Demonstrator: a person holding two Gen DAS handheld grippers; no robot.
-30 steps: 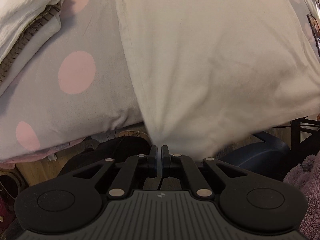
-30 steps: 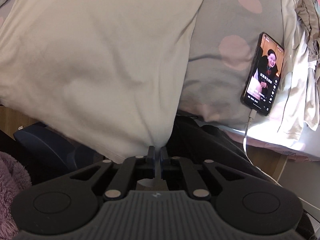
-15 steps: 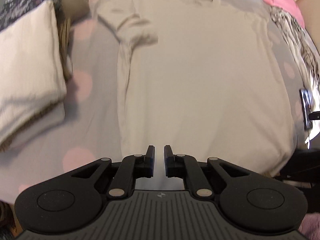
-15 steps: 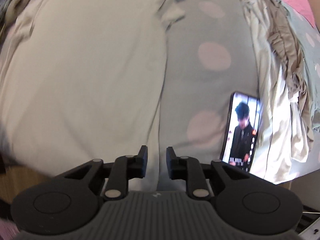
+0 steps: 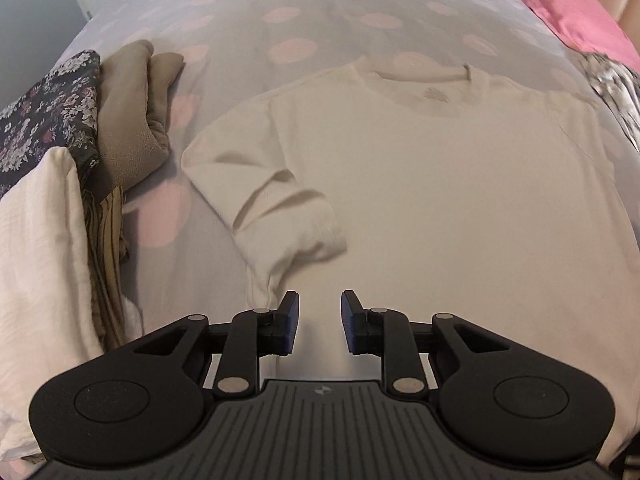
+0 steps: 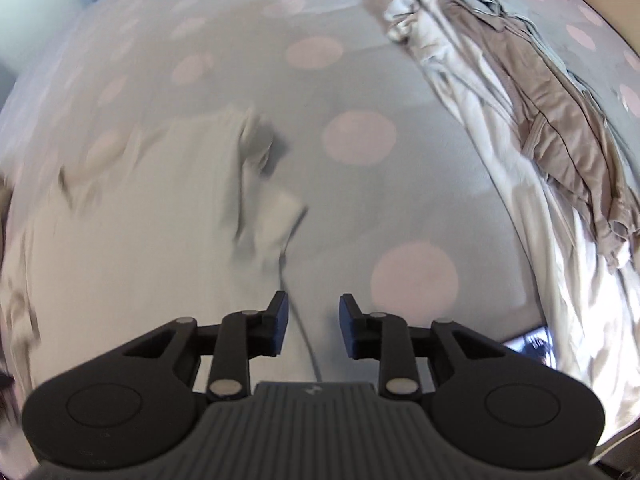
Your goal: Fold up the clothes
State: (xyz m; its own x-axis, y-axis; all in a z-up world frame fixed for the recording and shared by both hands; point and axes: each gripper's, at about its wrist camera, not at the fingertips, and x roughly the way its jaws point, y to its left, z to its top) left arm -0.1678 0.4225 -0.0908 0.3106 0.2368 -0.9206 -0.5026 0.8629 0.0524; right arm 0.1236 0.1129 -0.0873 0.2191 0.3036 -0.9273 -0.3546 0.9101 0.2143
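Fingers on both grippers are released right now, nothing pinched between them. The left gripper [image 5: 319, 322] has just been opening and sits over the near hem of the cream t-shirt [image 5: 440, 200], which lies flat on the polka-dot bedsheet [image 5: 280, 12], collar at the far end, left sleeve folded in over the body. The right gripper [image 6: 308, 326] has also just been opening, empty, right over the shirt's right side edge.

Room-wise: the left side is tight, with a stack of folded clothes [image 5: 52, 220] just beside the shirt. On the right there's a bare strip of sheet, then a heap of unfolded clothes [image 6: 540, 140] and a phone [image 6: 532, 344] near the bed edge. Beyond the collar it's open sheet.
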